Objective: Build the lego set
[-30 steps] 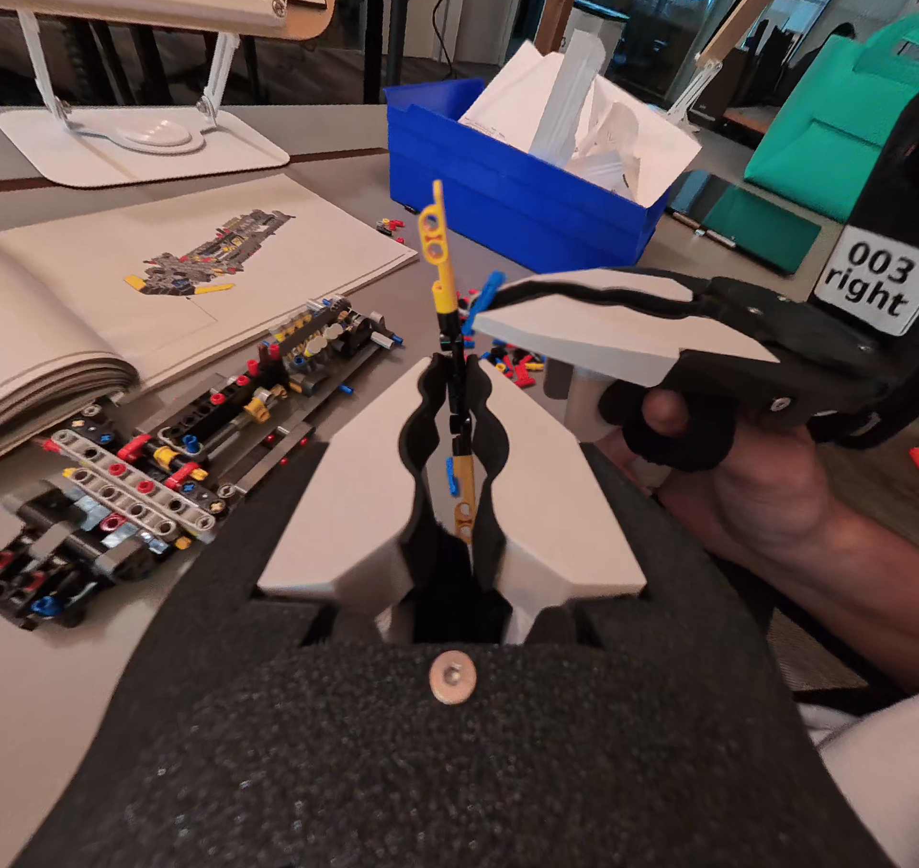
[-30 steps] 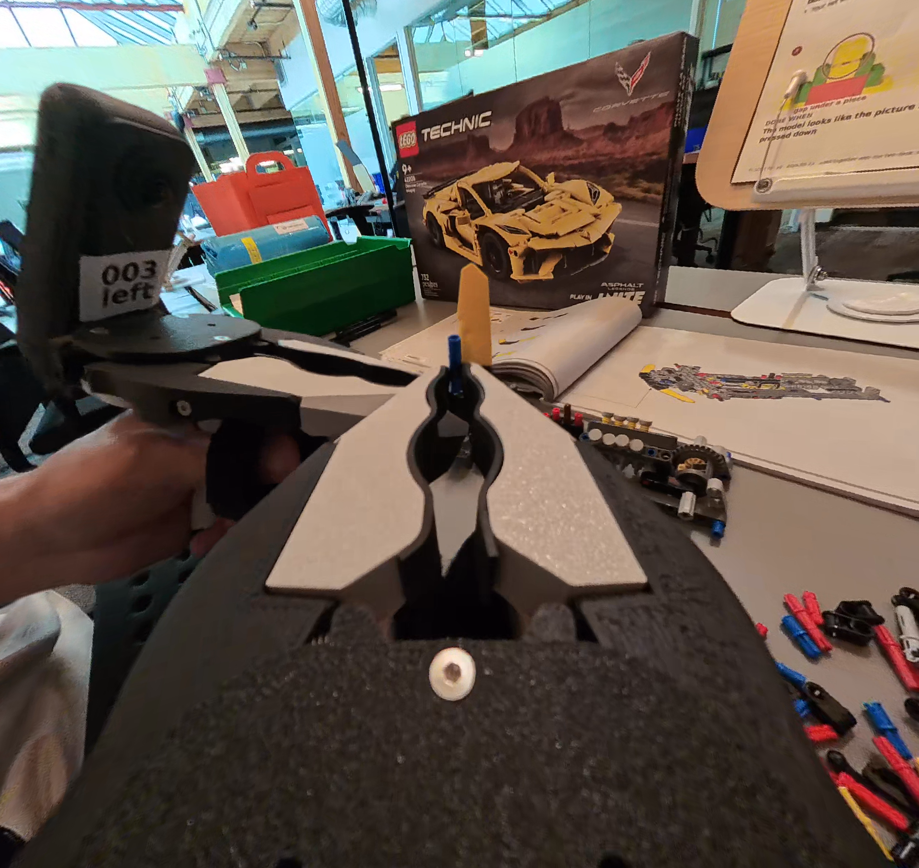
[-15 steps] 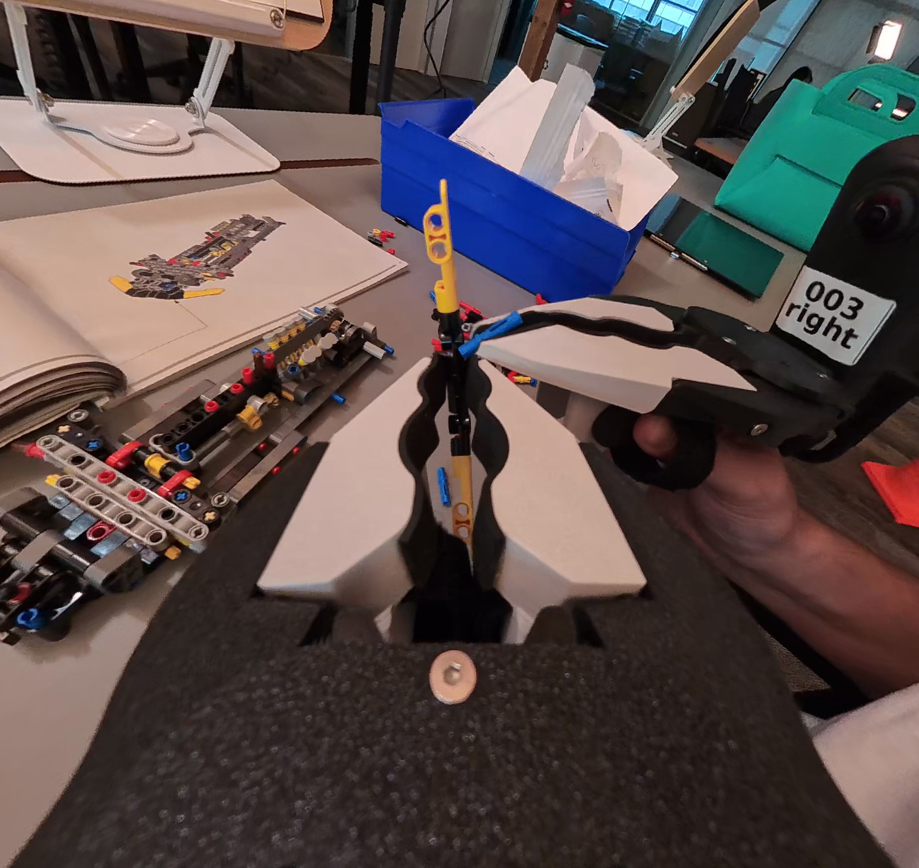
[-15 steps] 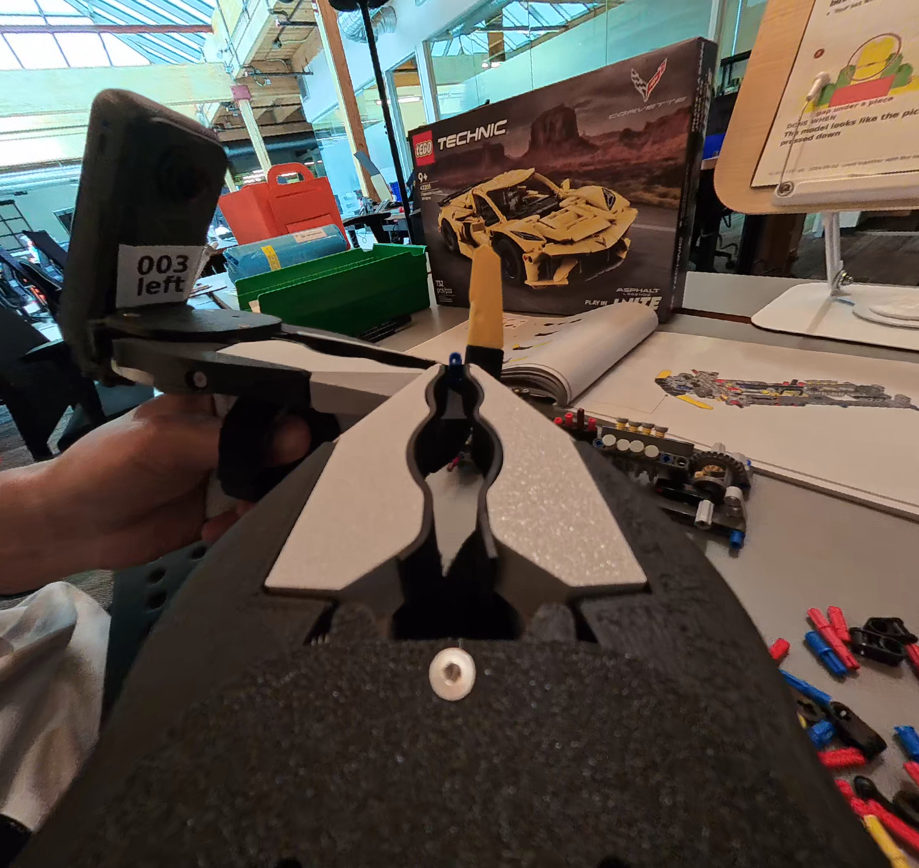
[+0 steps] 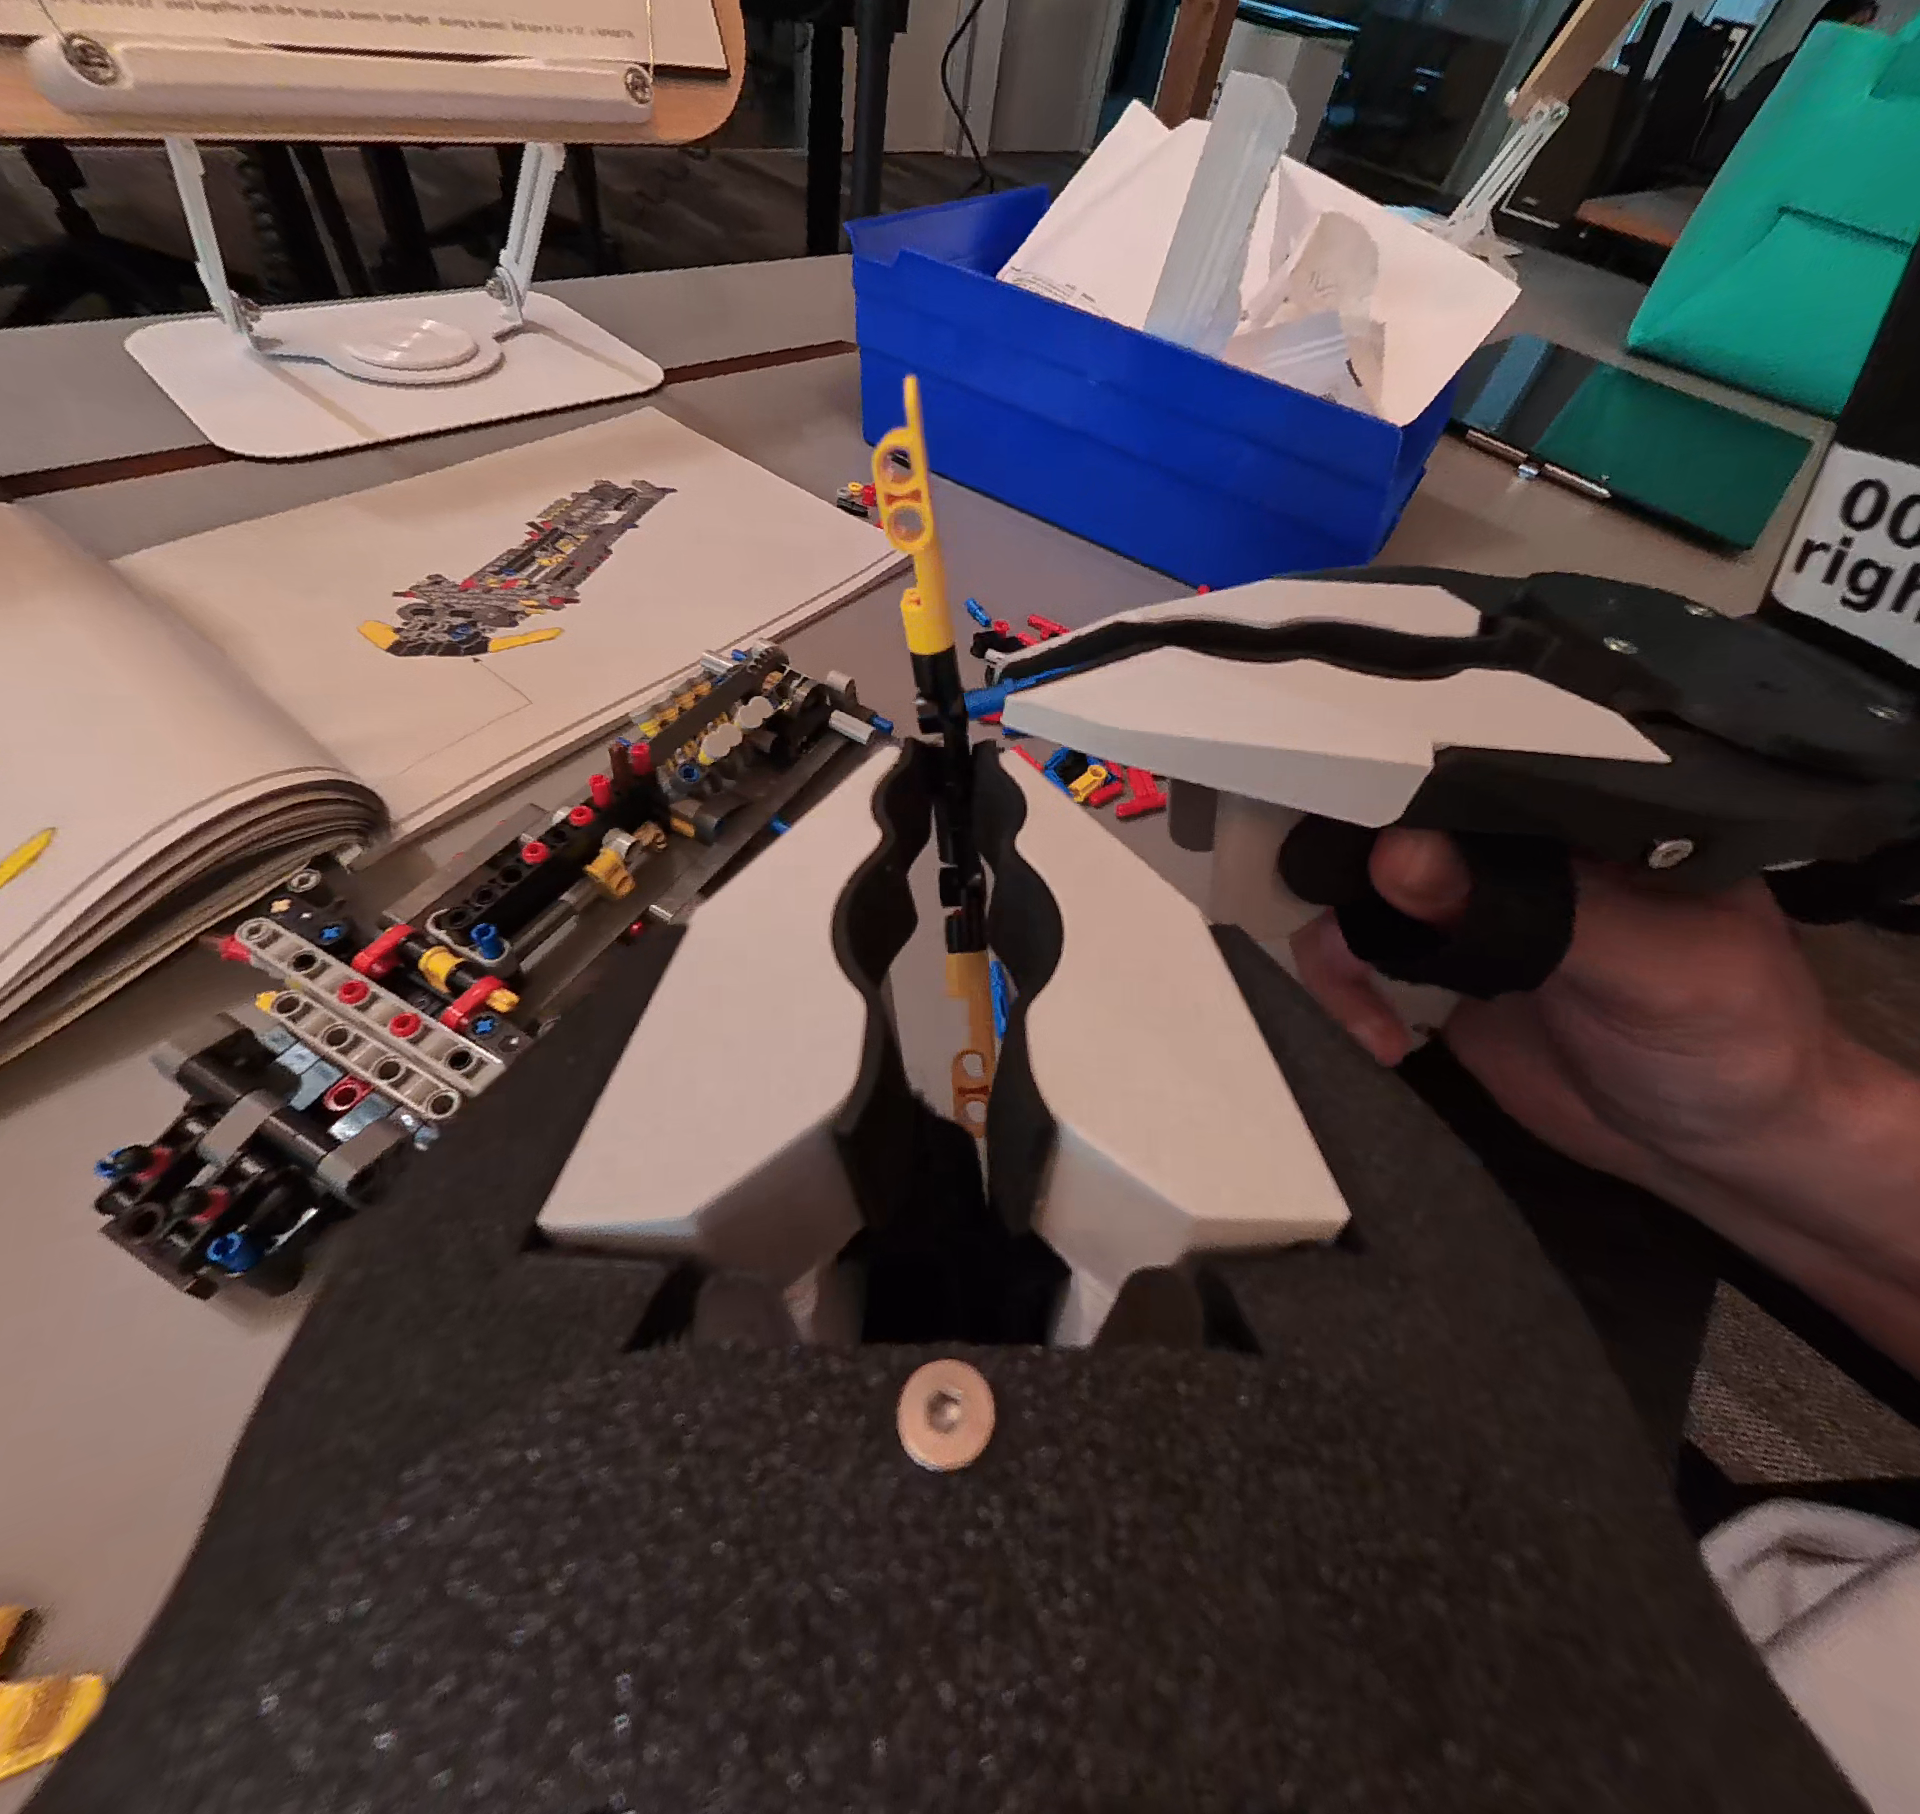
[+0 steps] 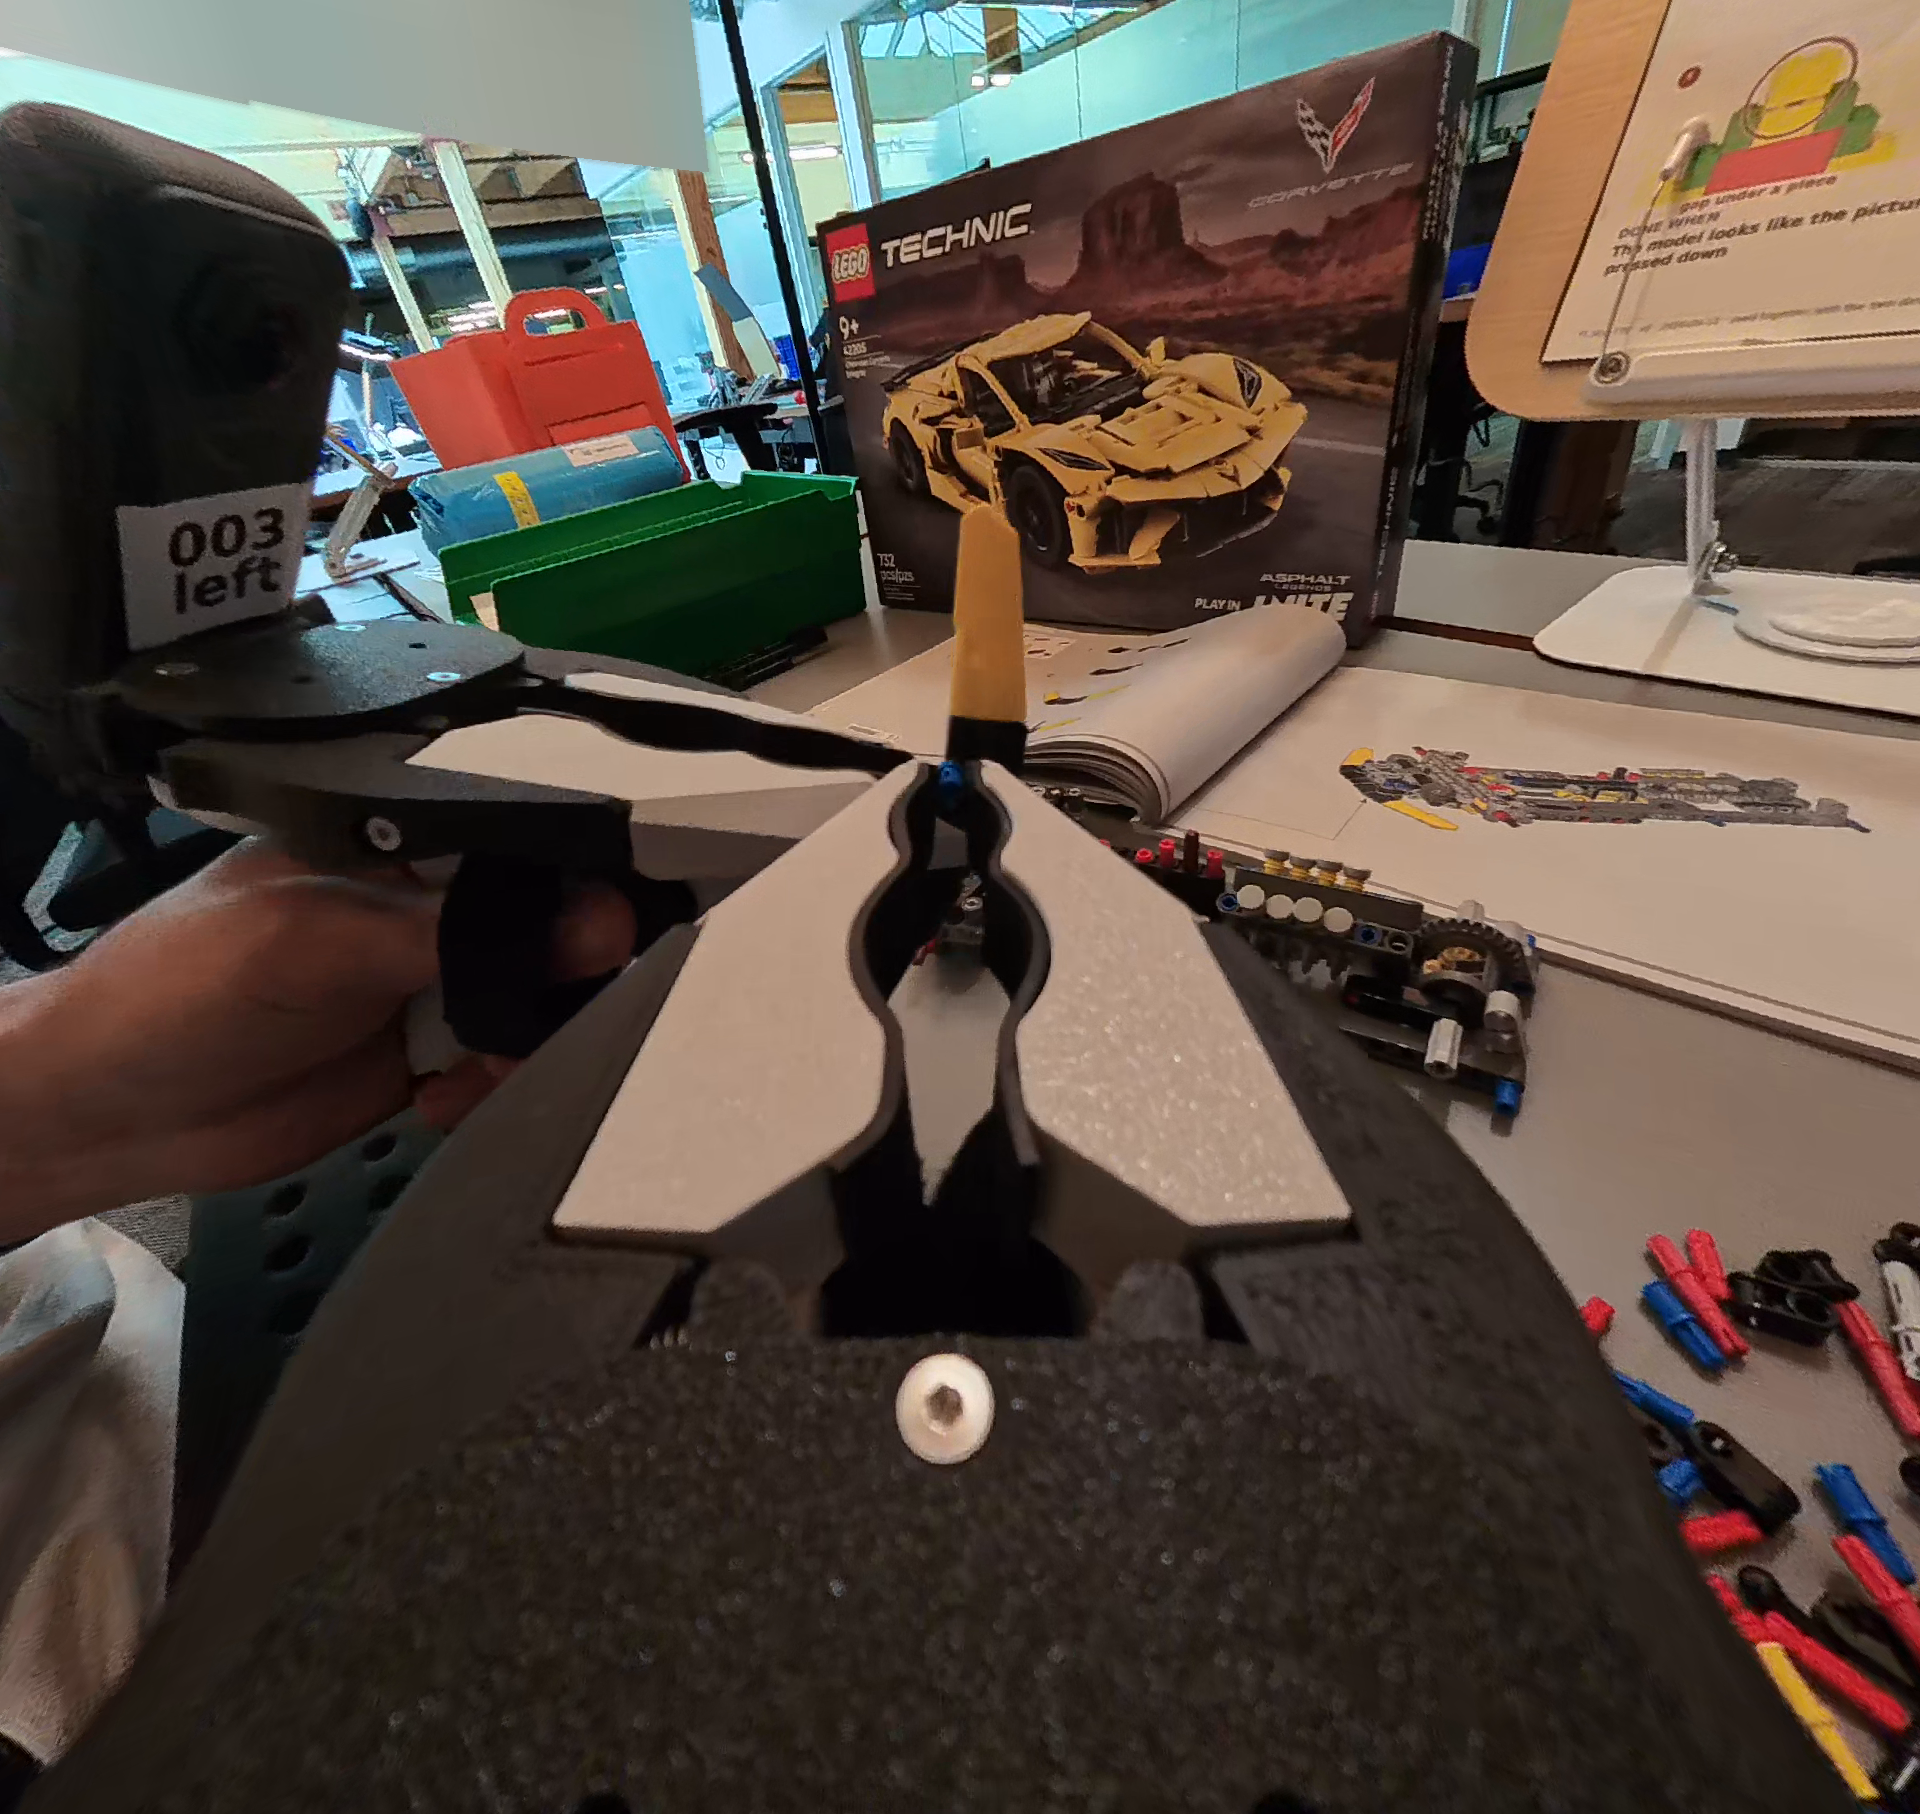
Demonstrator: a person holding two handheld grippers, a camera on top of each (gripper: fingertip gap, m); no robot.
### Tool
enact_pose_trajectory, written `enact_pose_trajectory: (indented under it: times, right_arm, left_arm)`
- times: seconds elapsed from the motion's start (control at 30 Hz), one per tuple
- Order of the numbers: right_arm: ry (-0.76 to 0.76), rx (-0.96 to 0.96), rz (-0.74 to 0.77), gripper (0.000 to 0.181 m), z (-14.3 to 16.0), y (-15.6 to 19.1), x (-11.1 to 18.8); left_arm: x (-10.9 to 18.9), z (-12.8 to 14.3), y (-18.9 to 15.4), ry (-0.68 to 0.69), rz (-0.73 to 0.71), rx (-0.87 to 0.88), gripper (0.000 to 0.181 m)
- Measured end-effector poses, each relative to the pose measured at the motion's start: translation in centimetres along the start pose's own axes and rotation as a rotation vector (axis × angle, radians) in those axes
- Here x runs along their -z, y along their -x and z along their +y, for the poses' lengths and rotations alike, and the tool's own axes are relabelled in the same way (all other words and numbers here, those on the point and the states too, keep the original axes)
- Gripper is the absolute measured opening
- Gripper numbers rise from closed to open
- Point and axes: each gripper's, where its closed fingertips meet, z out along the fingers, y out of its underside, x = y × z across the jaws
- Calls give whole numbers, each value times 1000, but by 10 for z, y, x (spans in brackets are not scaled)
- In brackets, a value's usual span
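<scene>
My left gripper [image 5: 948, 762] is shut on a thin yellow-and-black lego piece [image 5: 912, 538] and holds it upright above the table. My right gripper [image 6: 952, 790] is shut on a small blue pin [image 6: 948, 775]. In the left wrist view the right gripper [image 5: 1016, 692] comes in from the right, and the blue pin [image 5: 985, 700] touches the black middle section of the piece just above my left fingertips. In the right wrist view the yellow top of the piece [image 6: 987, 611] rises right behind my fingertips, and the left gripper [image 6: 883, 754] comes in from the left.
A partly built lego chassis [image 5: 499, 923] lies on the grey table beside an open instruction booklet [image 5: 312, 684]. Loose red, blue and black pins [image 6: 1766, 1349] lie to the right. A blue bin of paper [image 5: 1122, 434], a lego box [image 6: 1143, 362] and a green bin [image 6: 665, 559] stand behind. Only a small space, under 4 cm, lies between the two pairs of fingers.
My right gripper has brought the blue pin in toward the upright piece until it touches the black section. The left gripper keeps its hold; both have shifted slightly.
</scene>
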Motion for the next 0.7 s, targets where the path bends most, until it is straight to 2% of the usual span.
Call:
enact_pose_trajectory:
  times: [0.37,0.43,0.6,0.7]
  right_arm:
    - [-28,155,72,3,-5,-2,1]
    - [-38,183,79,3,-6,-1,1]
    - [-39,78,23,3,-5,-1,3]
    - [-32,89,29,3,-4,-1,3]
  left_arm:
    - [0,-7,-3,-57,-17,-1,7]
    - [0,-9,-3,-73,-47,-35,7]
    - [1,-10,-3,-79,-80,-193,7]
    - [1,-9,-2,-53,-92,-292,7]
